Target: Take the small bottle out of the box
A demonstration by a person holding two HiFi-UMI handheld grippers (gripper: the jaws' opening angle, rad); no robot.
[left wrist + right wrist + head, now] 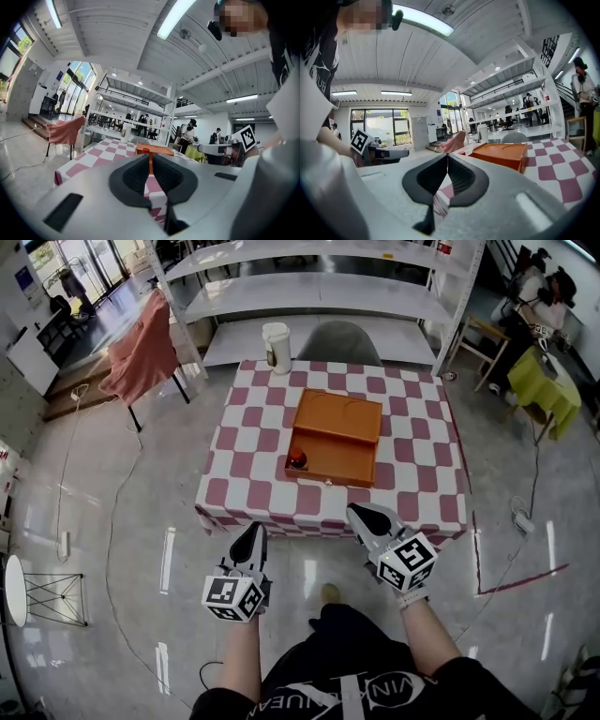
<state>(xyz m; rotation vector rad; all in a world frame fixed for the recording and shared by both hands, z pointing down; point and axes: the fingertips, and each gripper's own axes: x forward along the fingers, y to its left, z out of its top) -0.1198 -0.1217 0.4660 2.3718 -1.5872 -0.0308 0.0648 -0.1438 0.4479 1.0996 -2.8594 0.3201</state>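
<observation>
While left gripper (pixel 254 529) points level, right gripper (pixel 356 511) matches.

Both arms reach forward from the torso, elbows bent, forearms bare.

Left forearm (pixel 242 652) runs straight ahead. The left hand-held gripper (pixel 252 532) points forward, close to level, with its marker cube (pixel 232 597) at the rear. Its jaws are a hair apart: a thin slit at the tips, nothing in it.

Right forearm (pixel 429 634) angles slightly inward. The right hand-held gripper (pixel 360 513) points forward and a little toward the left one, also close to level. Its jaws are pressed together at the tips, nothing between them.

The two grippers are side by side and well apart, the right a shade further forward. The hands are mostly hidden under the cubes.
</observation>
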